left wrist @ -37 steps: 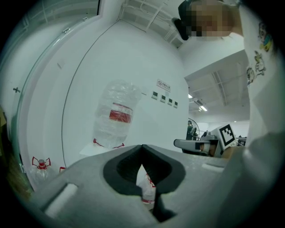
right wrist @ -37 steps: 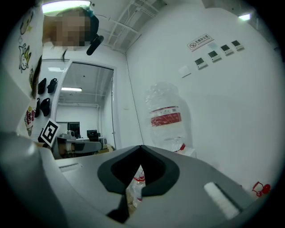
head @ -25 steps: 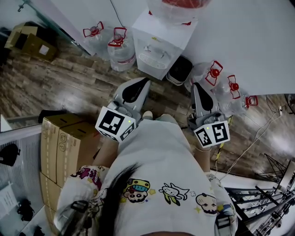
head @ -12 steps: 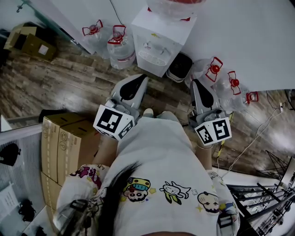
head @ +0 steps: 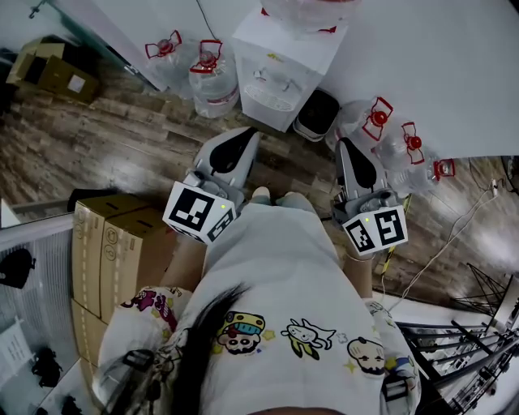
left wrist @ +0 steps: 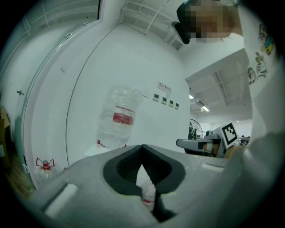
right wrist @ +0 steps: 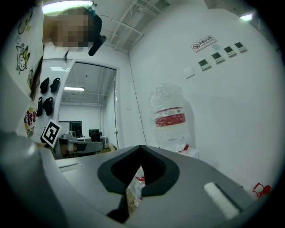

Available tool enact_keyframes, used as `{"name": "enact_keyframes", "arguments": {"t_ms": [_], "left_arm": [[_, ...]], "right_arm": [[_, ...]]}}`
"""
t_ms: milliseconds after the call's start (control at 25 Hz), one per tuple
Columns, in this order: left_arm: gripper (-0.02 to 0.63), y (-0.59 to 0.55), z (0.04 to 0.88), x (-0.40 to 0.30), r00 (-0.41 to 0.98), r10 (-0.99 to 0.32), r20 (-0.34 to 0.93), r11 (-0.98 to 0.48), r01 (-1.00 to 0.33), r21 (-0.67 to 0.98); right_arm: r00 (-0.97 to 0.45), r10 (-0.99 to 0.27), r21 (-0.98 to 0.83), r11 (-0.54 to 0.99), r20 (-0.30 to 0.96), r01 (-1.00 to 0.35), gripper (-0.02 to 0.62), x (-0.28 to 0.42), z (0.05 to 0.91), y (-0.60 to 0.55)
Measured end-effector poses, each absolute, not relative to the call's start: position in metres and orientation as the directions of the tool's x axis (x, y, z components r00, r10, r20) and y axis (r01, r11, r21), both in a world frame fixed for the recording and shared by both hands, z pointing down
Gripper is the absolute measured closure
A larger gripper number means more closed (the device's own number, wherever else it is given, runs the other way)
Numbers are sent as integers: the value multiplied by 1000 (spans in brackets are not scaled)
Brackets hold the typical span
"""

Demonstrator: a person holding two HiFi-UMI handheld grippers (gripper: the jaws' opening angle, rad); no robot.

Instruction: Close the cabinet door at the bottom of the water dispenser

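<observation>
Hardly moved in a second: left tongs (head: pixel 248 134) and right tongs (head: pixel 347 149), both shut tight on nothing, levelled toward the water dispenser (head: pixel 280 77) at 12 o'clock. Hidden from above, the cabinet door at its foot: open or closed, no telling. Hemmed by bottles (head: pixel 213 81) at 11 and 1, boxes (head: pixel 113 243) at 8; bare floor (head: pixel 280 156) straight ahead.

Bright, even indoor light — ceiling lamp (right wrist: pixel 67 6) glares; gripper views fisheye-warped, corners black, near foreground blurred
</observation>
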State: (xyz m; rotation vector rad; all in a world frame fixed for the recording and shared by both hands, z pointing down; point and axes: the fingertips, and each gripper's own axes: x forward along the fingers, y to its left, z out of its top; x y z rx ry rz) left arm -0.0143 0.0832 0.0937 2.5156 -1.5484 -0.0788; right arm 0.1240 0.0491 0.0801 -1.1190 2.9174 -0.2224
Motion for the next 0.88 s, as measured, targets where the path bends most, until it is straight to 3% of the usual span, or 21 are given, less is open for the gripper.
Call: {"name": "enact_keyframes", "arguments": {"t_ms": [880], "left_arm": [[606,86,92,-15,521,-851,61,-513,-851,114]], "right_arm": [[-737,-674,-139,726,47,-673,586,131,85,57]]}}
